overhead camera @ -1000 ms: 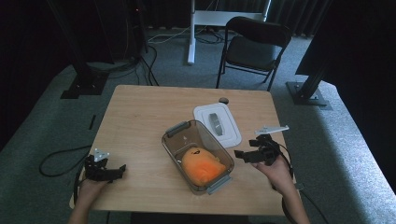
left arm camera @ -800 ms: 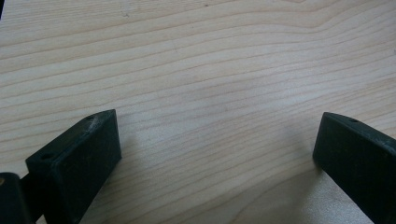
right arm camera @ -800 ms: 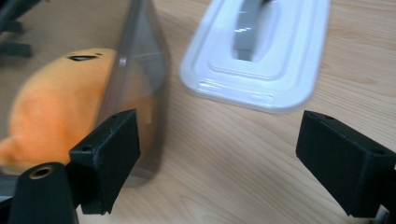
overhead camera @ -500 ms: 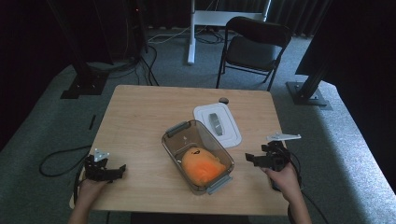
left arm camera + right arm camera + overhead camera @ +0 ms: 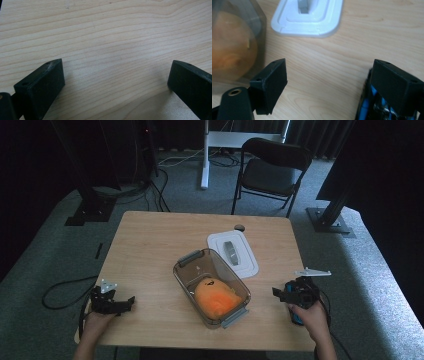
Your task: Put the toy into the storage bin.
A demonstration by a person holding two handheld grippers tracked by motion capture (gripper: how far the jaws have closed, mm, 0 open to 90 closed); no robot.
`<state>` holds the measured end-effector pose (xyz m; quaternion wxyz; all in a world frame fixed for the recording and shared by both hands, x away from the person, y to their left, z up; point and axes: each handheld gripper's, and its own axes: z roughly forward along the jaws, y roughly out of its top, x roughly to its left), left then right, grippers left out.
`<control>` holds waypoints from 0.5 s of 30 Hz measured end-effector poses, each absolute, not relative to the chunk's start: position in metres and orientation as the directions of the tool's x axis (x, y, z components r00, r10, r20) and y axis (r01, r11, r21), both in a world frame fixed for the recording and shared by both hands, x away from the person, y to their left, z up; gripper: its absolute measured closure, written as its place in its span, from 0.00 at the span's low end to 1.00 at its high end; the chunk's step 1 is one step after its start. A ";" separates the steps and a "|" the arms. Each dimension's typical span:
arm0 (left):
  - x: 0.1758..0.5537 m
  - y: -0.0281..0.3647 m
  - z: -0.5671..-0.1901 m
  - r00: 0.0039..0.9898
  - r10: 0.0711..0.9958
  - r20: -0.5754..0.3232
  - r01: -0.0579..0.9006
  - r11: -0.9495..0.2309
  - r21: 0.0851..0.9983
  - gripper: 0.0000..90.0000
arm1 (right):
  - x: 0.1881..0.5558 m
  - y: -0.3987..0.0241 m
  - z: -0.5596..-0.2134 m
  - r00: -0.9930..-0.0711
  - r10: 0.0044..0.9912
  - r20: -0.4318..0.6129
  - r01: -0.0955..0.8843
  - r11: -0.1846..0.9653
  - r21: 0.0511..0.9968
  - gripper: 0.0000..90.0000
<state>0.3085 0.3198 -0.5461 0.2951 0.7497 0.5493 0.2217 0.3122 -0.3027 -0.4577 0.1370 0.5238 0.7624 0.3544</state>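
Since the earlier frames the right gripper (image 5: pixel 290 294) has drawn back from the container (image 5: pixel 212 287) toward the near right corner of the table (image 5: pixel 150 240); the left gripper (image 5: pixel 114 302) is unmoved.

Container: clear, smoke-tinted plastic tub, uncovered, standing at an angle near the table's middle, with grey latches at both short ends. One orange soft toy (image 5: pixel 215 296) lies inside, filling the nearer half; small dark markings on it are too small to make out.

Lid (image 5: pixel 232 252): white, with a grey handle, lying flat on the table just beyond the container, right of its far end and close beside it. A small dark round object (image 5: pixel 239 227) sits beyond the lid, near the far edge.

Right gripper: jaws spread wide, holding nothing, right of the container and apart from it. Left gripper: jaws spread wide over bare wood, well left of the container, holding nothing.

Nothing stands between either gripper and the container. No legible writing or brand marks.
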 end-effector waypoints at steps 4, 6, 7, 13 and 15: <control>0.309 0.320 -0.546 0.299 0.954 0.008 0.692 -0.223 0.686 0.01 | 0.310 -0.309 -0.462 -0.390 0.907 0.160 0.715 0.189 0.673 0.15; 0.309 0.320 -0.546 0.299 0.954 0.008 0.692 -0.223 0.686 0.01 | 0.308 -0.312 -0.464 -0.373 0.916 0.152 0.721 0.183 0.669 0.15; 0.309 0.320 -0.546 0.299 0.954 0.008 0.692 -0.223 0.686 0.01 | 0.308 -0.312 -0.464 -0.373 0.916 0.152 0.721 0.183 0.669 0.15; 0.309 0.320 -0.546 0.299 0.954 0.008 0.692 -0.223 0.686 0.01 | 0.304 -0.326 -0.470 -0.318 0.938 0.140 0.734 0.150 0.662 0.14; 0.309 0.320 -0.546 0.299 0.954 0.009 0.692 -0.223 0.686 0.01 | 0.303 -0.330 -0.473 -0.301 0.944 0.133 0.740 0.144 0.657 0.14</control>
